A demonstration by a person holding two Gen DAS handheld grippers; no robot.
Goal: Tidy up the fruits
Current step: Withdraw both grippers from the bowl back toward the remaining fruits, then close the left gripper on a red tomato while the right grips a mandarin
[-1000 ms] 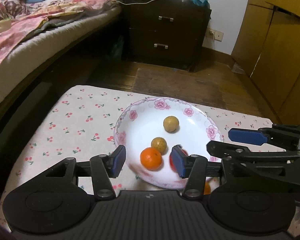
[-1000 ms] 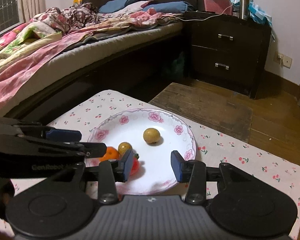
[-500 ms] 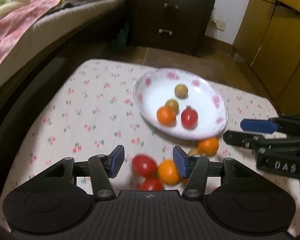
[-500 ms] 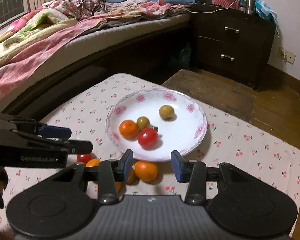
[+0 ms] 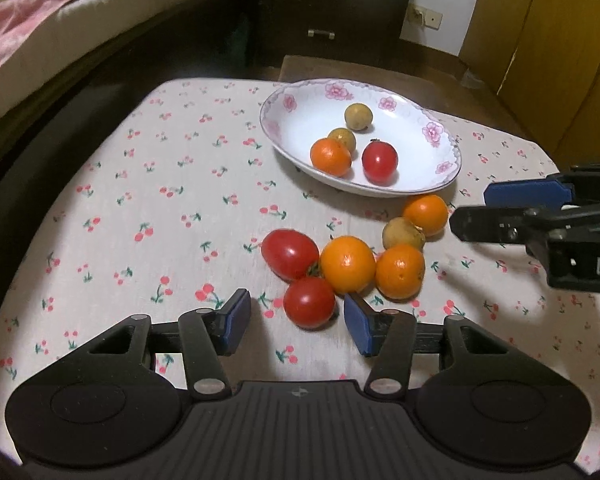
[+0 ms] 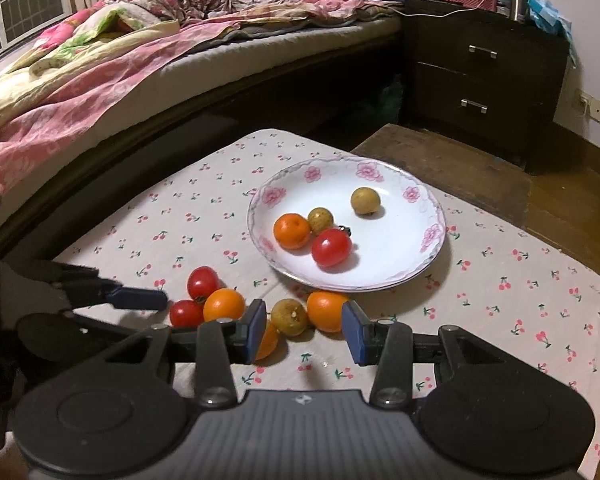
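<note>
A white floral plate (image 5: 440, 176) (image 6: 428, 264) on the cherry-print cloth holds an orange (image 5: 330, 157), a red tomato (image 5: 379, 161) and two brown fruits (image 5: 358, 117). Loose on the cloth in front of it lie two tomatoes (image 5: 290, 254) (image 5: 309, 302), three oranges (image 5: 347, 264) (image 5: 400, 272) (image 5: 425, 209) and a brown fruit (image 5: 402, 234). My left gripper (image 5: 297, 322) is open, its jaws either side of the near tomato. My right gripper (image 6: 305, 327) is open and empty, just short of a brown fruit (image 6: 289, 317) and an orange (image 6: 326, 311).
The low table (image 5: 140, 208) stands beside a bed (image 6: 140, 64) on the left. A dark nightstand (image 6: 484, 80) stands beyond it, and wooden cupboards (image 5: 540, 48) at the right. The table's far edge lies just past the plate.
Both grippers have pulled back from over the plate toward the near side of the table. The loose fruit in front of the plate has come into view. The red tomato now lies in the plate.
</note>
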